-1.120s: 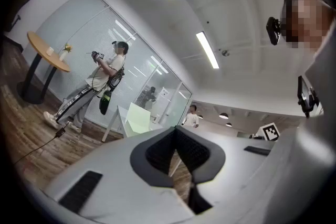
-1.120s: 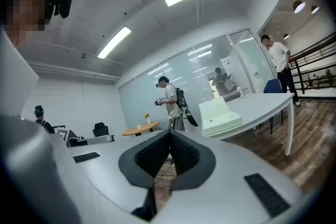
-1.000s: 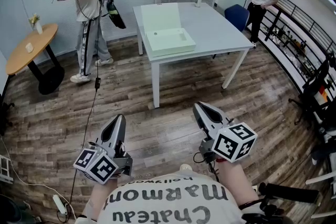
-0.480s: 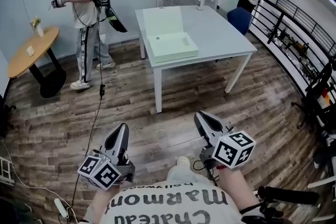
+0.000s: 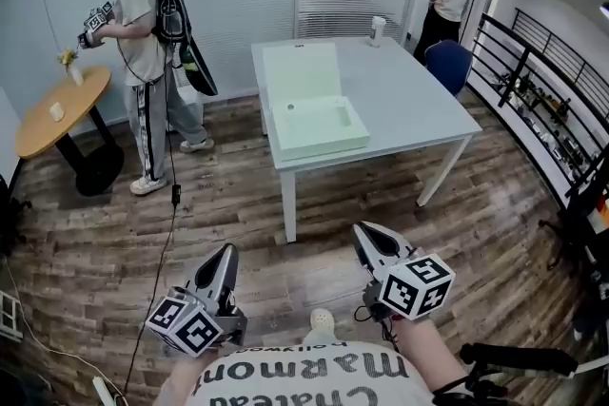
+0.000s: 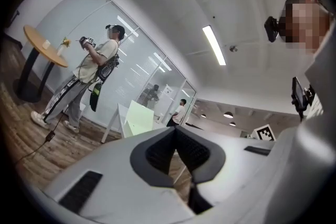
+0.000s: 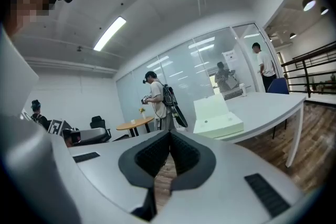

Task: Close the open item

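The open pale green box [image 5: 319, 126] is sitting on the white counter [image 5: 419, 100], lid raised, and looming nearer than a moment ago. The left claw [image 5: 226, 254] and right claw [image 5: 367, 233] are hanging low over the wooden floor [image 5: 114, 233], both clenched on nothing, well apart from the box. A person with a backpack [image 5: 143, 52] is standing left of the counter.

At my twelve o'clock I see a white table [image 5: 419, 100] standing on the wood floor [image 5: 86, 242]. A pale green box [image 5: 319, 126] sits at its near-left corner, with the lid [image 5: 303, 71] raised on the twelve-o'clock side. A white cup [image 5: 378, 30] stands at the far edge. At ten o'clock a round wooden table [image 5: 43, 119] carries a small vase [image 5: 74, 71] and a small white object [image 5: 57, 111]. A black cable [image 5: 160, 257] trails across the floor at eight.
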A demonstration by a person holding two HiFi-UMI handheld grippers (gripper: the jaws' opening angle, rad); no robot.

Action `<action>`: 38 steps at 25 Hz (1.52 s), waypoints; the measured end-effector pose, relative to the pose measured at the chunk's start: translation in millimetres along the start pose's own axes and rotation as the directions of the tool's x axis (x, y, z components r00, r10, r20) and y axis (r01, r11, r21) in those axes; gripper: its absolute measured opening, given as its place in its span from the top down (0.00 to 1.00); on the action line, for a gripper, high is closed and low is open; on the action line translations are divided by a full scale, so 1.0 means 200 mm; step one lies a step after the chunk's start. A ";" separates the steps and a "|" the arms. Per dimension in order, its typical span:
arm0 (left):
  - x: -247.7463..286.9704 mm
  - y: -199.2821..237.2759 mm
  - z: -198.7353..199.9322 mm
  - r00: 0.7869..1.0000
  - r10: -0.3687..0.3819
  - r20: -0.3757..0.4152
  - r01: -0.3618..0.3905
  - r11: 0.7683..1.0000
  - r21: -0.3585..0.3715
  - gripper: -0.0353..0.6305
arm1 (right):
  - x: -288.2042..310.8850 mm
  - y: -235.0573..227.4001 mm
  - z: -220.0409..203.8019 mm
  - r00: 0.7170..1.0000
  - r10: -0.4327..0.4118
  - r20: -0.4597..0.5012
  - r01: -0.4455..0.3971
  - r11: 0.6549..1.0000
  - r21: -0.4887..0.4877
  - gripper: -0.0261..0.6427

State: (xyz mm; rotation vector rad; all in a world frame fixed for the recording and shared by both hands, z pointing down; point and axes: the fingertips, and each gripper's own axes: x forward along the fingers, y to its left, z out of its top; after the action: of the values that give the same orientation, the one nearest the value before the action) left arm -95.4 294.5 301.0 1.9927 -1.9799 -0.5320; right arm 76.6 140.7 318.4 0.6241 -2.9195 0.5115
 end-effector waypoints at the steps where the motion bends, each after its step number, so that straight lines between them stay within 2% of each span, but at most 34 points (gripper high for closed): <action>1: 0.06 0.00 0.02 1.000 -0.001 0.004 0.001 1.000 0.017 0.96 | 0.05 -0.04 0.04 1.000 0.009 0.005 -0.009 1.000 -0.007 0.96; 3: 0.20 0.02 0.06 1.000 0.001 0.026 -0.002 1.000 0.020 0.96 | 0.16 -0.13 0.14 0.999 0.032 0.015 -0.031 0.999 -0.022 0.96; 7: 0.45 0.10 0.12 0.996 0.039 0.075 -0.034 0.997 -0.064 0.96 | 0.35 -0.34 0.29 0.998 0.057 0.030 -0.057 0.998 -0.020 0.96; 9: 0.55 0.14 0.14 0.994 0.063 0.087 -0.056 0.995 -0.085 0.96 | 0.43 -0.44 0.35 0.997 0.070 0.042 -0.070 0.998 0.000 0.96; 17: 0.82 0.32 0.16 0.986 0.126 0.106 -0.118 0.990 -0.072 0.96 | 0.71 -0.65 0.45 0.993 0.110 0.044 -0.111 0.994 0.013 0.96; 24: 1.13 0.45 0.12 0.985 0.159 0.061 -0.155 0.985 -0.072 0.96 | 0.94 -0.90 0.45 0.994 0.109 -0.007 -0.109 0.992 0.057 0.96; 30: 1.43 0.67 0.15 0.993 0.116 0.012 -0.115 0.990 -0.078 0.96 | 1.21 -1.04 0.45 0.996 0.067 -0.051 -0.063 0.995 0.080 0.96; 35: 1.67 0.91 0.20 0.999 0.031 -0.018 -0.033 0.994 -0.103 0.96 | 1.43 -1.14 0.49 0.999 -0.024 -0.026 0.026 0.995 0.096 0.96; 38: 1.86 1.03 0.33 0.999 -0.025 -0.036 0.021 0.995 -0.100 0.96 | 1.61 -1.16 0.58 0.999 -0.051 -0.009 0.052 0.993 0.109 0.96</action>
State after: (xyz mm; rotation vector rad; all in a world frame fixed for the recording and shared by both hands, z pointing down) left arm -312.5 -76.6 311.7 1.9532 -1.8728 -0.5827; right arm -123.9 -220.9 336.1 0.7073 -2.8762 0.6697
